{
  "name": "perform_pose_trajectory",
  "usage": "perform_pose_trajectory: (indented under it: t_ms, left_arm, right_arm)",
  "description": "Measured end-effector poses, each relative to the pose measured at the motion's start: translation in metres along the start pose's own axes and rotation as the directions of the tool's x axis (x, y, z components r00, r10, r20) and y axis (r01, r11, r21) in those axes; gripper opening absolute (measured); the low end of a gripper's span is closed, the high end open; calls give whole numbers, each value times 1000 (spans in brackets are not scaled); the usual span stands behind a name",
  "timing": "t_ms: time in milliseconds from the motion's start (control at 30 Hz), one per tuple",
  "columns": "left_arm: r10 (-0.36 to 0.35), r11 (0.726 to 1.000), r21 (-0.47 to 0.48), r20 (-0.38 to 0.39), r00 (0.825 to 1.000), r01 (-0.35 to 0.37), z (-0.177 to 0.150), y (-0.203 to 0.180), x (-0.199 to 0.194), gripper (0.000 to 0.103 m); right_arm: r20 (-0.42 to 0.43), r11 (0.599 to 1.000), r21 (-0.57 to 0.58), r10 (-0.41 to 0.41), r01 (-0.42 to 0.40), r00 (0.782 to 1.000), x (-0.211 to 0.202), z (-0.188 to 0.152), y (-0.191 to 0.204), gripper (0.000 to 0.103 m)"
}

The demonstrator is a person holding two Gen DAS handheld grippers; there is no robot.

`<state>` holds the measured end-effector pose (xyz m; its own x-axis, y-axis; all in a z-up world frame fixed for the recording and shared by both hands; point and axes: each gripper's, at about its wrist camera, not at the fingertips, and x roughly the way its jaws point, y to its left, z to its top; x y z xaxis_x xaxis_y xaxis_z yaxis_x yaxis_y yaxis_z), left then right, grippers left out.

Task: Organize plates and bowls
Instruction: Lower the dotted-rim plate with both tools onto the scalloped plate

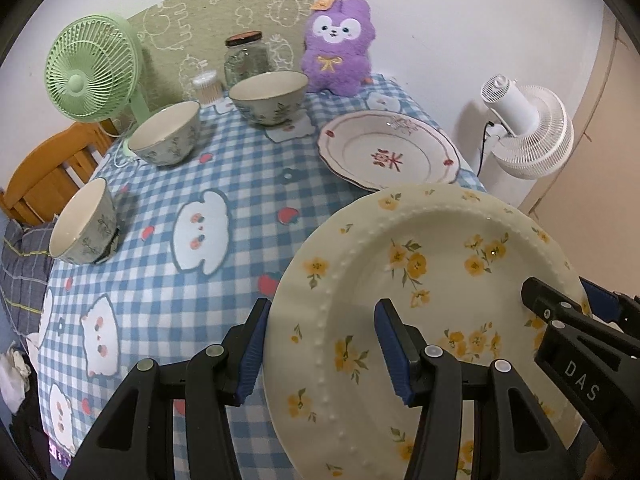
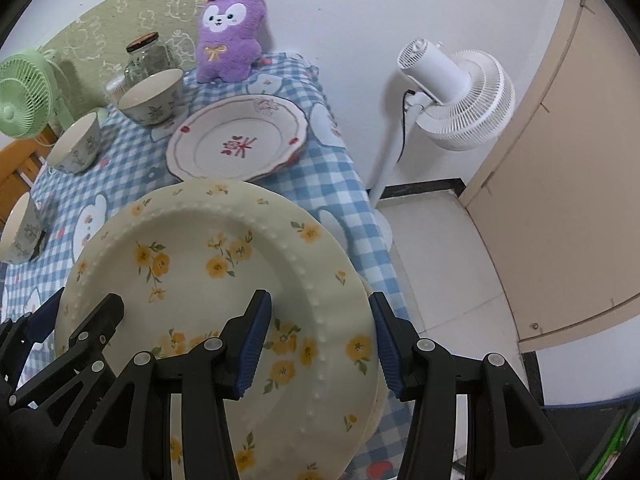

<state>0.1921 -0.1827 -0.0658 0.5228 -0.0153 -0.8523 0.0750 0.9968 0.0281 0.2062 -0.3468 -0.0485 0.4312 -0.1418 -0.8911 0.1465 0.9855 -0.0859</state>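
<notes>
Plates numbered two that I could count for certain: a cream one with yellow flowers (image 1: 432, 280) held up over the near edge of the table (image 1: 240, 216), and a white one with red markings and a scalloped rim (image 1: 390, 152) lying flat toward the far right corner. (Under the right edge of the yellow-flowered plate, in the right wrist view, a second rim seemed to show, but I could not tell whether that was another plate.)

Both grippers had hold of the flowered plate. The left gripper (image 1: 320, 348) straddled its left rim, one blue pad (image 1: 252, 352) outside the edge and the other on the plate's face, pinching the rim between them. The right gripper (image 2: 320, 344) did the same on the opposite rim, fingers closed on the plate's edge.

Bowls numbered three, all with a leafy pattern, all upright on the checked cloth: one (image 1: 268, 98) near the far edge, one (image 1: 166, 134) toward the far left corner, and one (image 1: 84, 222) at the left edge.

Along the far edge stood a glass jar (image 1: 246, 60), a small tub of cotton swabs (image 1: 208, 86) and a purple plush toy (image 1: 338, 48). One green fan (image 1: 86, 68) stood at the far left corner; one white fan (image 1: 524, 128) stood on the floor beyond the right edge.
</notes>
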Motion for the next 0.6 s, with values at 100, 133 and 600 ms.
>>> perform_pose_trajectory:
  t_ms: [100,133,600]
  left_arm:
    - [-2,1000,4,-8,1000,2,-4,-7,3,53]
    - [-3,1000,6,-11,1000,3,-6,-10,4,54]
    - [0,1000,12,-60,998,1,-23,-31,22,54]
  right_arm:
    - [-7,1000,-1,-6,6,1000,3,-4,-6,54]
    - [-11,1000,-1,-9,8,1000,5,-5,-8,54]
    - [-52,1000,-4,-21,20,998,27,-18,-24,54]
